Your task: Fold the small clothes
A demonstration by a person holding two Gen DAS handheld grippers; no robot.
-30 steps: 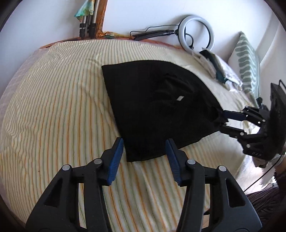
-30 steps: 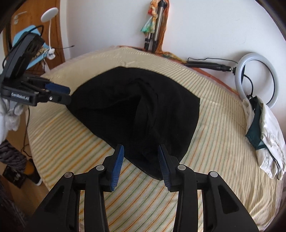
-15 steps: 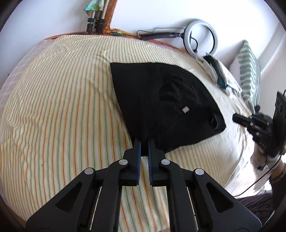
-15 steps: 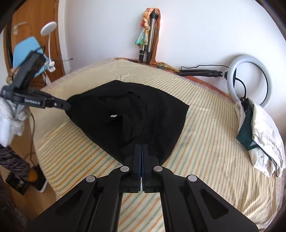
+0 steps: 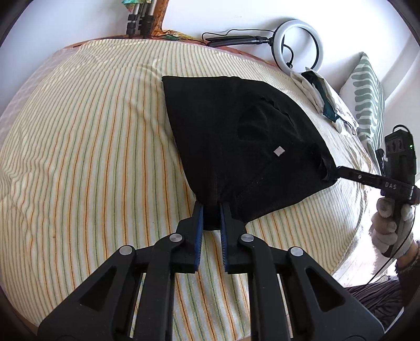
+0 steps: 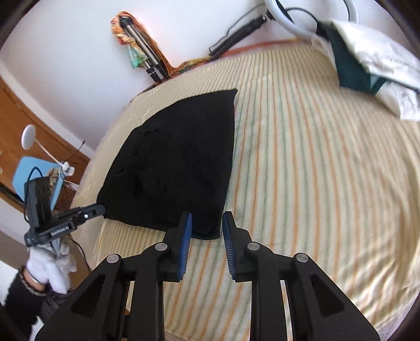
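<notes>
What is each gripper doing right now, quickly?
Left gripper: gripping the black garment by a corner, jaws opening.
Right gripper: jaws opening, garment corner loose between them.

A striped bedsheet [image 5: 78,147] in cream, orange and green is spread beneath and ahead of the fingers in both views. Beyond the fingertips, against the white wall [image 5: 78,23], a ring light [image 5: 301,44] is seen lying at the far edge. Just below it, to the right of the fingers, a heap of white and dark green cloth [image 5: 324,105] is piled. A leaf-patterned pillow [image 5: 367,99] is propped further right. Folded tripod legs [image 6: 141,57] are leaned far ahead.
</notes>
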